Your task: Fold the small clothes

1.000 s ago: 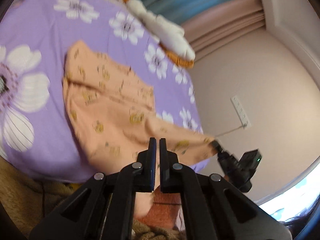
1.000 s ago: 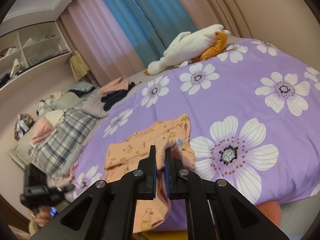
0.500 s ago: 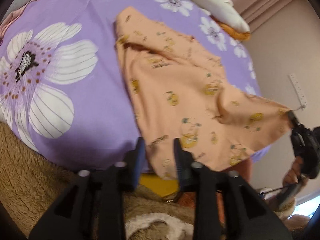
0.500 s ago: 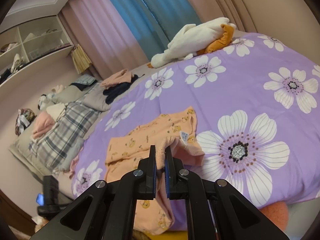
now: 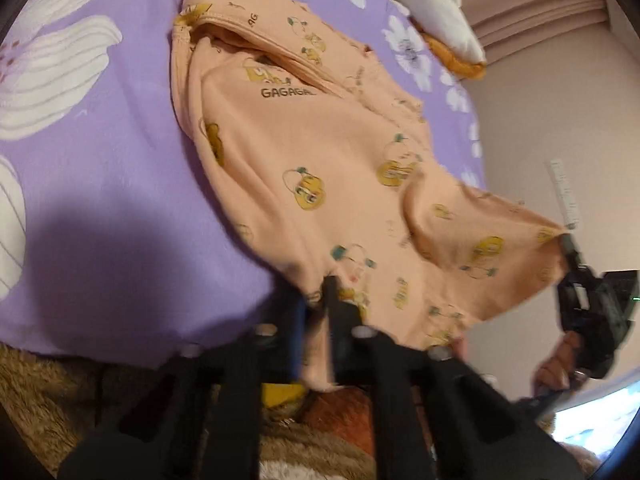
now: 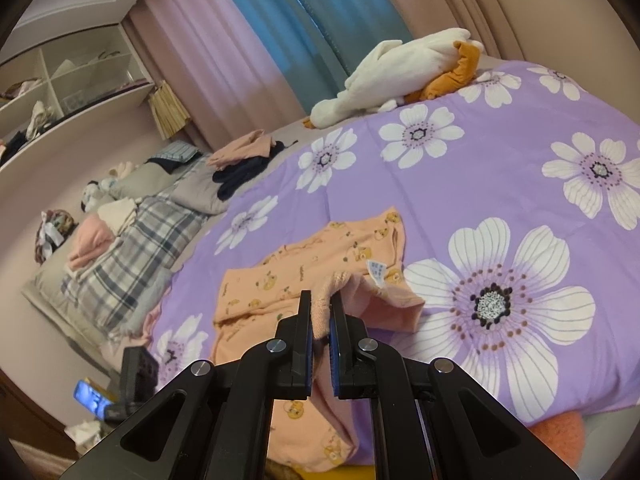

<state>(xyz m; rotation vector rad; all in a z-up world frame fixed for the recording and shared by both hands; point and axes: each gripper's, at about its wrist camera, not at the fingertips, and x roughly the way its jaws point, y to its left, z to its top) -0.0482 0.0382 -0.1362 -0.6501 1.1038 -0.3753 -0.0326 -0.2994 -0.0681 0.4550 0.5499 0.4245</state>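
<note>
A small orange garment (image 5: 320,152) printed with yellow bears lies on the purple flowered bedcover (image 5: 100,200), its lower part hanging over the near edge. My left gripper (image 5: 316,292) is at that hanging hem; its jaws are closing with the cloth between the pads. In the right wrist view the same garment (image 6: 312,264) lies spread, and my right gripper (image 6: 320,300) is shut on a raised corner of it, showing the pink inside and a white label (image 6: 376,270). The right gripper (image 5: 576,268) also shows in the left wrist view, pulling that corner taut.
A white and orange plush toy (image 6: 400,72) lies at the far side of the bedcover (image 6: 480,168). To the left are a plaid blanket (image 6: 132,248), a pile of clothes (image 6: 248,156) and wall shelves (image 6: 60,80). A brown fuzzy rug (image 5: 60,400) lies below the bed edge.
My left gripper came down to the bed's near edge, opened, then closed on the garment's hanging hem. The right gripper kept its hold on the corner and barely moved.
</note>
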